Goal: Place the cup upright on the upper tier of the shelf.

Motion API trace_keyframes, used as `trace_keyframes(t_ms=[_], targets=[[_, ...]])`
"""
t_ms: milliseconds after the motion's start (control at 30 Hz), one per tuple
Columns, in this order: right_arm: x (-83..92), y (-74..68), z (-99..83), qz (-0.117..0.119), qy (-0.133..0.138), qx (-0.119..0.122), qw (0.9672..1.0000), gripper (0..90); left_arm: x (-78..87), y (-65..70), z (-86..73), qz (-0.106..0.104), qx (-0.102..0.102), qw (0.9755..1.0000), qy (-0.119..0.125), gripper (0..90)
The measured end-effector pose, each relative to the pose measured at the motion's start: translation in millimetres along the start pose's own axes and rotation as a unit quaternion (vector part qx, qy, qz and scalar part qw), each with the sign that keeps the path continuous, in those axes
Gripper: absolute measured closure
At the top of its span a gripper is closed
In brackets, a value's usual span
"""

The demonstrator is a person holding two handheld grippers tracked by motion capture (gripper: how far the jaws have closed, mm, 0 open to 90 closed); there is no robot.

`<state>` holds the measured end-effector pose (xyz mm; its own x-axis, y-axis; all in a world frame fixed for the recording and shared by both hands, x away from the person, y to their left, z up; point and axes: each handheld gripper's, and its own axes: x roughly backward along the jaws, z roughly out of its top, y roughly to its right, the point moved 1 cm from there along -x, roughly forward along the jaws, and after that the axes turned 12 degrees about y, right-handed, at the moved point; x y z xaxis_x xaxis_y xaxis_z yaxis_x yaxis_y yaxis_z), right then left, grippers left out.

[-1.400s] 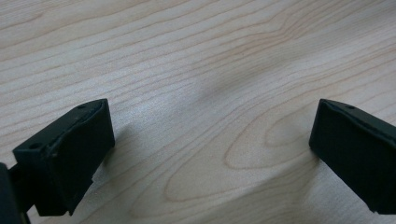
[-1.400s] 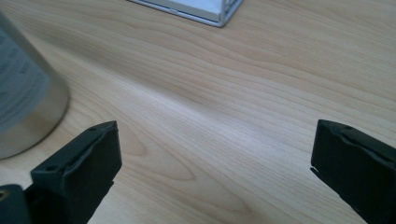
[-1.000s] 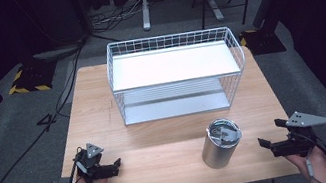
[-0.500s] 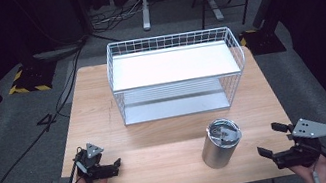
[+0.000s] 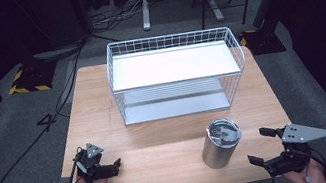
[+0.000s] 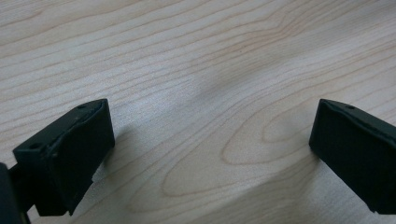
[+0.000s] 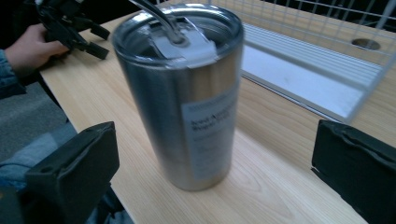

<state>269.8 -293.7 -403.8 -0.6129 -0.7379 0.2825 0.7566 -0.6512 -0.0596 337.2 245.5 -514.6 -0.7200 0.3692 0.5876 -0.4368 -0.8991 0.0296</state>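
Observation:
A stainless steel tumbler (image 5: 221, 143) with a clear lid stands upright on the wooden table (image 5: 160, 143), near its front right. In the right gripper view the tumbler (image 7: 187, 98) rises just ahead of the two jaws, a white label facing me. My right gripper (image 5: 260, 146) is open at the front right corner, pointing left at the tumbler and a short way from it; it holds nothing (image 7: 217, 156). My left gripper (image 5: 114, 165) rests low at the front left, jaws wide apart over bare wood (image 6: 210, 140).
A white wire basket (image 5: 169, 36) with a flat white shelf stands across the back half of the table, and its low wire side (image 7: 327, 60) shows behind the tumbler. The other hand and its gripper (image 7: 70, 23) lie far off. Cables run over the grey floor (image 5: 17, 142).
My right gripper has drawn back toward the table's front edge and shifted slightly left, toward the tumbler. The left gripper and the tumbler have stayed put.

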Motion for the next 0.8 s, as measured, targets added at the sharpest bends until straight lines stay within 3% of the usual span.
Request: trace_keyframes(t_ms=[67,333,533,633,800], targets=[[-8.8,-7.2,3.5,0.019,0.005,0.000,0.9998,0.0,0.0,0.0,0.0,0.000,0.000,1.0000,0.000,0.5],[-27.4,-15.8,3.6,0.039,0.002,-0.005,0.9992,0.0,0.0,0.0,0.0,0.000,0.000,1.0000,0.000,0.5],[-41.2,-19.2,5.3,0.031,-0.005,0.013,0.9994,0.0,0.0,0.0,0.0,0.000,0.000,1.0000,0.000,0.5],[-49.1,-20.4,4.8,0.010,-0.014,0.022,0.9996,0.0,0.0,0.0,0.0,0.000,0.000,1.0000,0.000,0.5],[-63.8,-19.1,0.0,0.010,-0.022,0.016,0.9996,0.0,0.0,0.0,0.0,0.000,0.000,1.0000,0.000,0.5]])
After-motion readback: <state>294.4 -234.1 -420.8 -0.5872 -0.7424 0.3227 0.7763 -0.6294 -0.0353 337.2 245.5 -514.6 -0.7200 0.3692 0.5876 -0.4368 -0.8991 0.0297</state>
